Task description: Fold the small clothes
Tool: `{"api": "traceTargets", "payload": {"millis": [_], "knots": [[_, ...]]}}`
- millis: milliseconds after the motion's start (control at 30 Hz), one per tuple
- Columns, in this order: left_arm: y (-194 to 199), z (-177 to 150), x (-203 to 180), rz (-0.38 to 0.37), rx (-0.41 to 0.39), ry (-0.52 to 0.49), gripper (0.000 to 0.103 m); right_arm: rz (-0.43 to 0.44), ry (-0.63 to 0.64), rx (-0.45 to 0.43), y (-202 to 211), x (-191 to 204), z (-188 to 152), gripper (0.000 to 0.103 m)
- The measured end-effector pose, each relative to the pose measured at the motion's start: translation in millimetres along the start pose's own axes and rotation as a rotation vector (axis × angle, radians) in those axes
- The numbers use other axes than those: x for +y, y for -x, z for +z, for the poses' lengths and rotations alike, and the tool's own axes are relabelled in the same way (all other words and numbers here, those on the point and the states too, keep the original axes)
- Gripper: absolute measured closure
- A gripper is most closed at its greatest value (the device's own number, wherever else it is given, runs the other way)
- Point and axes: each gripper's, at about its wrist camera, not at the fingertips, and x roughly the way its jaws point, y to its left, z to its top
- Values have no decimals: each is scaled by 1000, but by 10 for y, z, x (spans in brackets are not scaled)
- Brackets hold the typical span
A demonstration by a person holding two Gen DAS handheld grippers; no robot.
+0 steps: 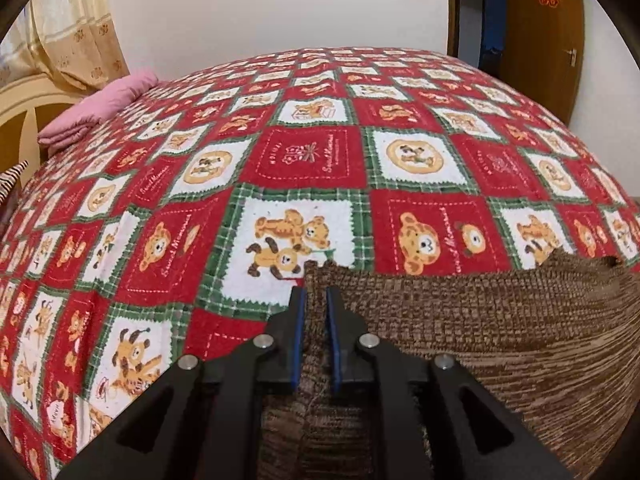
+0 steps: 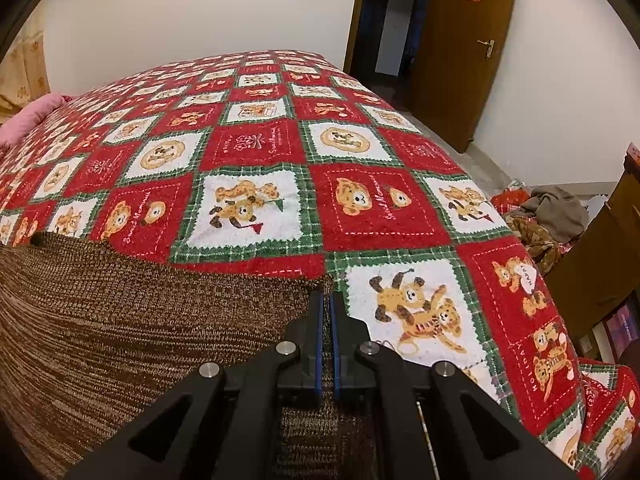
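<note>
- Garment: a brown knitted sweater [image 1: 480,340] in a mottled dark and tan yarn with a coarse ribbed texture; its far edge runs roughly straight across the bed, with a small ragged dip near the right end in the left wrist view.
- Location: the sweater [image 2: 120,320] lies on the near part of a bed covered by a red, white and green patchwork blanket [image 1: 312,152] printed with teddy bears; the blanket extends bare beyond the sweater's far edge.
- Left gripper [image 1: 316,300]: clamped on the left corner of the sweater's far edge; a fold of knit stands upright between the blue pads [image 1: 298,340], and the fabric spreads away to the right.
- Right gripper [image 2: 328,300]: pinched tight on the right corner of the same edge; a thin band of knit shows between its blue pads [image 2: 318,344], and the fabric spreads away to the left.
- Both grippers hold the sweater at opposite ends of one edge, with the knit stretched between them.
- Surroundings: a pink folded blanket [image 1: 96,112] lies at the far left of the bed; a brown wooden door [image 2: 468,48] stands open at the right; a heap of clothes [image 2: 544,216] lies on the floor beside the bed.
</note>
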Motion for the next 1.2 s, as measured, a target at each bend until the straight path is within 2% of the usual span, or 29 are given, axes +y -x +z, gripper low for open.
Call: {"api": "traceTargets", "payload": {"millis": [333, 433, 533, 600, 667, 767, 833, 900, 967, 1067, 1200], "knots": [[5, -22, -144, 110, -8, -77, 87, -23, 20, 11, 5, 28, 15, 100], [6, -23, -155, 122, -9, -88, 86, 15, -1, 32, 86, -50, 92, 100], [7, -18, -146, 127, -2, -82, 83, 23, -196, -114, 507, -328, 96, 98], [9, -19, -149, 130, -3, -83, 83, -35, -264, -185, 809, -338, 8, 98], [9, -21, -153, 130, -3, -83, 83, 34, -220, -188, 944, -162, -65, 98], [14, -23, -153, 133, -6, -82, 81, 123, -50, -166, 994, 315, -199, 98], [19, -26, -140, 142, -8, -74, 76, 181, 37, -118, 907, 610, -269, 98], [21, -25, -118, 147, -8, -63, 71, 191, 89, -60, 727, 798, -319, 98], [22, -24, -92, 143, -8, -53, 69, 175, 76, -25, 519, 791, -360, 98], [24, -19, -70, 132, -8, -41, 67, 219, 4, -30, 485, 660, -370, 98], [114, -49, 9, 128, -25, -2, 47, 237, -15, -39, 497, 626, -409, 98]]}}
